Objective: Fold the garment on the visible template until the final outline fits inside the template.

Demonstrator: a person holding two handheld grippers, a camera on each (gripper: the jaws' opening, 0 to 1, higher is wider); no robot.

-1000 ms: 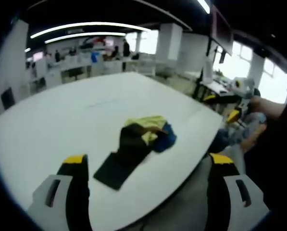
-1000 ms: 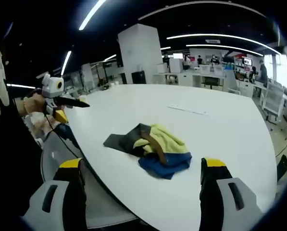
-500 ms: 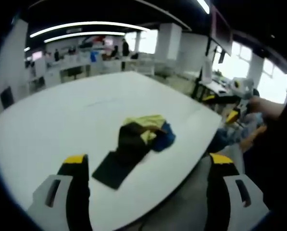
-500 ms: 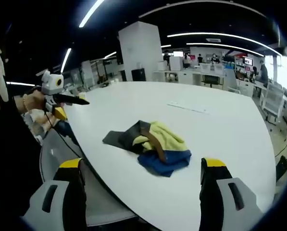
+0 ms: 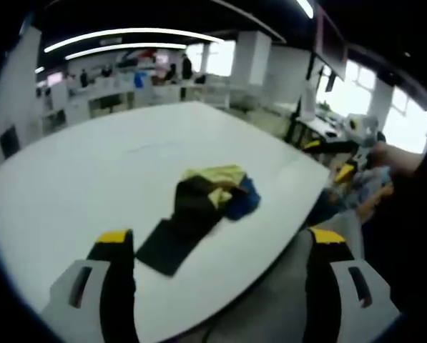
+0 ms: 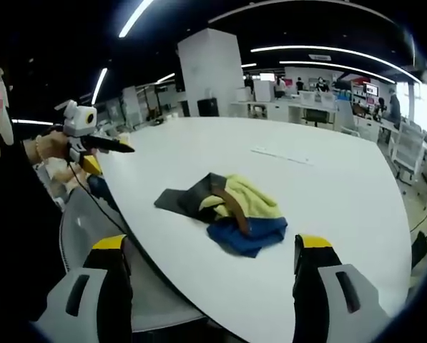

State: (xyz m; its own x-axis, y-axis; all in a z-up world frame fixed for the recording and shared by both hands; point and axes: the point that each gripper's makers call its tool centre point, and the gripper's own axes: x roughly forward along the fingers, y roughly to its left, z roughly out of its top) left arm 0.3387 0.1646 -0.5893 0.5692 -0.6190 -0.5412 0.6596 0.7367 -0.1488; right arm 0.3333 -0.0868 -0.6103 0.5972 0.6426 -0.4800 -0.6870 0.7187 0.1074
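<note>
While both grippers are held off the white worktop [image 6: 327,186] with jaws spread wide and nothing between them, the garment [image 6: 227,211] is seen crumpled in a black, yellow and blue heap near the worktop's edge, well apart from the left gripper [image 5: 217,268] and the right gripper [image 6: 209,275].

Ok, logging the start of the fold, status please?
Left hand-held gripper open, empty, short of the table. Right hand-held gripper likewise. Crumpled yellow, blue and black garment unfolded on round white table, untouched. Nothing in the way.
</note>
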